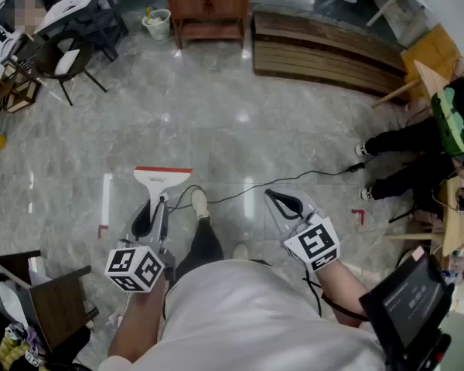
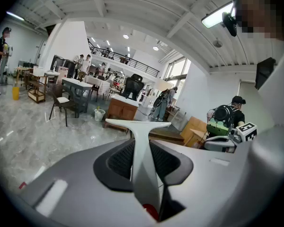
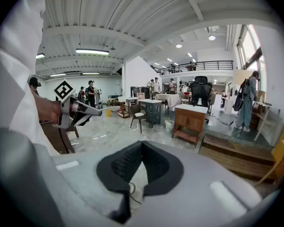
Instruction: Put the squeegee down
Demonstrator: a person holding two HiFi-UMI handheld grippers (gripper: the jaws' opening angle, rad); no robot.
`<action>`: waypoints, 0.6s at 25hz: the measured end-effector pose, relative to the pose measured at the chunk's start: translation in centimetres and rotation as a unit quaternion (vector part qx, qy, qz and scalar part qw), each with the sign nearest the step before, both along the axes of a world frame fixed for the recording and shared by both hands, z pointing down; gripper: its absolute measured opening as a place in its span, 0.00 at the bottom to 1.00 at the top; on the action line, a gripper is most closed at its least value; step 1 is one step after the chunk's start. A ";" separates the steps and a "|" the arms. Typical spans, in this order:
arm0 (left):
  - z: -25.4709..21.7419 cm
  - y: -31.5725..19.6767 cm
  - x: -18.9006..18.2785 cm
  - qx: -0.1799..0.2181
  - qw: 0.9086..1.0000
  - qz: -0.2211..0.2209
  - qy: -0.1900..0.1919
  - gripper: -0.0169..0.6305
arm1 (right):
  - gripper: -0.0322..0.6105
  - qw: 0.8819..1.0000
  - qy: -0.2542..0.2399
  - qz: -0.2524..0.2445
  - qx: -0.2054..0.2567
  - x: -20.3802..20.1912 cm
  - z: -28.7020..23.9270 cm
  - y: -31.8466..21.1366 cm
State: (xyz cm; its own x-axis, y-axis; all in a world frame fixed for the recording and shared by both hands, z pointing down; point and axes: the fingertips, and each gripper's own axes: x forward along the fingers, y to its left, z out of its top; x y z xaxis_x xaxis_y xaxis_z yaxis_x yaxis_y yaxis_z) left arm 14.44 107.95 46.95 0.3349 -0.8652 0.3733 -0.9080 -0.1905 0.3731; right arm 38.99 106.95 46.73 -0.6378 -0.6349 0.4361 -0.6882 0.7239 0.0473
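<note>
Squeegee (image 1: pixel 162 182) sits in the left gripper (image 1: pixel 153 216), held up off the shiny grey floor (image 1: pixel 216 122) at the near left of the scene. In the left gripper view its white handle (image 2: pixel 142 160) runs straight up between the two dark pads, which press on it from both sides. The wide head lies crosswise at the far end. From the head view an orange strip runs along the far edge of that head.

The right gripper (image 1: pixel 278 201) hovers at the near right, well apart from the left one. Its jaws are clenched tip to tip with nothing between them; through the gap behind the tips only floor and a thin black cable (image 1: pixel 294 180) show. That cable trails across the floor between the two grippers and off to the right.

A shoe (image 1: pixel 199 204) of the person holding the grippers stands between them. Red tape corners (image 1: pixel 103 229) mark the floor at the left and the right. At the far side stand a wooden cabinet (image 1: pixel 209 6) and a white bucket (image 1: pixel 158 24) just left of it.
</note>
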 end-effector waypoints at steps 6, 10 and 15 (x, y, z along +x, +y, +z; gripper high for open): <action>-0.7 -10.2 -5.9 0.006 1.000 -0.017 -0.011 0.18 | 0.05 0.999 -0.001 -0.035 -0.002 -7.5 -0.9 -11.1; -2.2 -18.2 -9.7 0.015 1.000 0.006 -0.012 0.18 | 0.05 0.999 -0.006 -0.034 0.005 -12.6 -2.6 -18.6; -3.4 -24.1 -13.6 0.016 0.999 0.025 -0.014 0.18 | 0.08 0.999 -0.017 -0.040 0.025 -18.2 -5.1 -24.4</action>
